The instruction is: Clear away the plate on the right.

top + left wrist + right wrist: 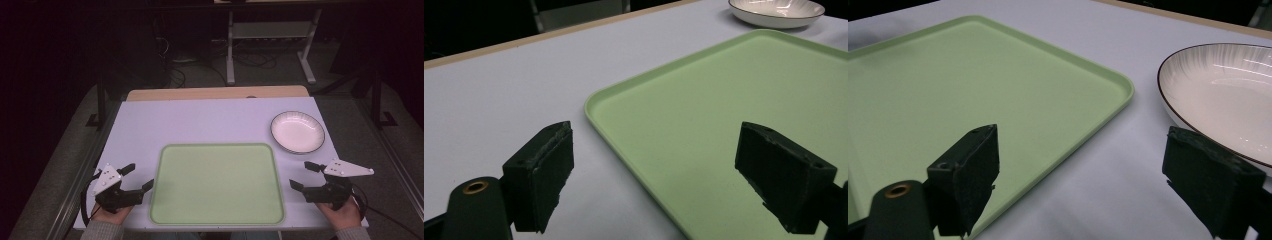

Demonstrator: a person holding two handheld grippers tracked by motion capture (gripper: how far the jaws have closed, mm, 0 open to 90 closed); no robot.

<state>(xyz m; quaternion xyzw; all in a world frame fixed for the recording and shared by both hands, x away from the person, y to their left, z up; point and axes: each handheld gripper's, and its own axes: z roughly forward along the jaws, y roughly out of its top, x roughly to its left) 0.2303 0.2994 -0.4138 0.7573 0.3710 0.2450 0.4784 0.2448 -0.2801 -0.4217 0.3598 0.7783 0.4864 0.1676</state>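
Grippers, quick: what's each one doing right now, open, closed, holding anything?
Left gripper: open, nothing between its fingers, beside the green tray.
Right gripper: open, holding nothing, near the white bowl.

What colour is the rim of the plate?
Dark, near black, around the white plate; the right gripper view shows it best.

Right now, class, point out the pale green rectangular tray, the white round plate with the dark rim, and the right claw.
pale green rectangular tray (217,182), high view, bare middle.
white round plate with the dark rim (297,131), high view, inner surface.
right claw (305,175), high view, between fingertips.
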